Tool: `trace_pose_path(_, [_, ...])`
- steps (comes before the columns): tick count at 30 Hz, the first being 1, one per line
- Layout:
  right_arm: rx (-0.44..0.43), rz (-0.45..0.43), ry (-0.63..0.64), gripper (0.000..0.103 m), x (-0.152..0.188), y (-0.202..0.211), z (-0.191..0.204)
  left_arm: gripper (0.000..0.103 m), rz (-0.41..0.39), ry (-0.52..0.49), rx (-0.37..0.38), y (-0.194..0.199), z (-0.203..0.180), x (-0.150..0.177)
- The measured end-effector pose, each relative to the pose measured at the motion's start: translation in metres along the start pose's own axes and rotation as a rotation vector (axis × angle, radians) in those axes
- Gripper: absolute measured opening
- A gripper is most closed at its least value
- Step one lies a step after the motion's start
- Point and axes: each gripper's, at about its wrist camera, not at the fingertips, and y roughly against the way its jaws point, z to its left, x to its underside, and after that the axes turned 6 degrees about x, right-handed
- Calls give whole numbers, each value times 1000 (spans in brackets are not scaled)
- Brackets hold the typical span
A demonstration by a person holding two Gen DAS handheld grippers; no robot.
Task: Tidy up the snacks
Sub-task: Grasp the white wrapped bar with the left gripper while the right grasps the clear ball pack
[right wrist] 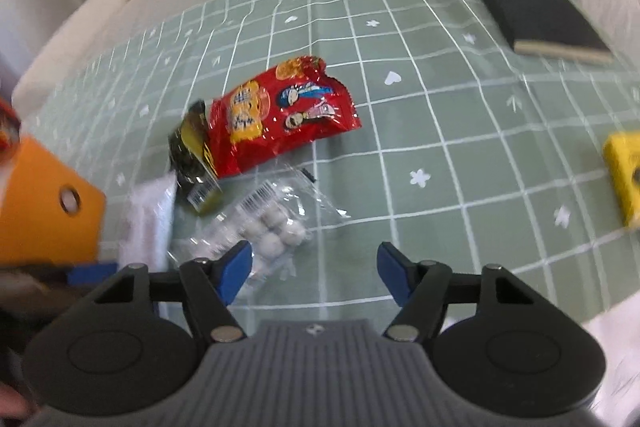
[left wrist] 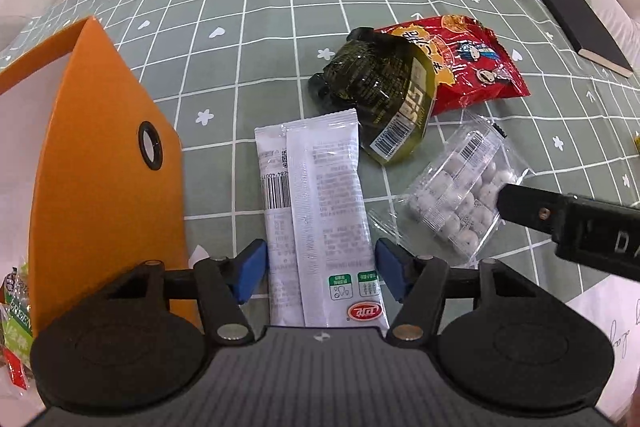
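**Snacks spread on a green checked tabletop**

The tabletop (left wrist: 280, 7) wears a green cloth with a white grid and small white hearts and flowers. On it lie a white packet (left wrist: 316, 211), a dark green packet (left wrist: 380, 87) overlapping a red packet (left wrist: 472, 63), and a clear bag of pale round sweets (left wrist: 456, 199). An orange box (left wrist: 100, 163) stands at the left. A black notebook (left wrist: 576, 19) lies far right; a yellow thing (right wrist: 624, 175) sits near the right edge.
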Motion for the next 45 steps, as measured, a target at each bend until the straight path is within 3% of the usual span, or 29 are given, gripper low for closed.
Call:
trace_pose_path(9, [67,2,-87,75,-5,-21,33,63,-2,-22,-20,0,-2,-1])
trace_pose_path(16, [203,-38,24,82,-9,-35,62,63,-5,-26,-7,1,0,1])
trace_pose_path(20, [253,-55,133,74,-3,-35,71,61,-12,-30,-2,2,1,3])
trace_pose_path(27, [191,-38,220,70,13,-19,46,59,-9,-60,23,6,-2,10])
trace_pose_path(39, [50,-28,442,68,60,15,3,58,9,-160,89,22,-14,52])
trace_pose_path(43, [41,-42,417,69,71,21,0,62,-9,-141,119,25,-15,58])
trace_pose_path(45, [42,-49,351,78,73,25,-3,71,-29,-107,125,26,-12,56])
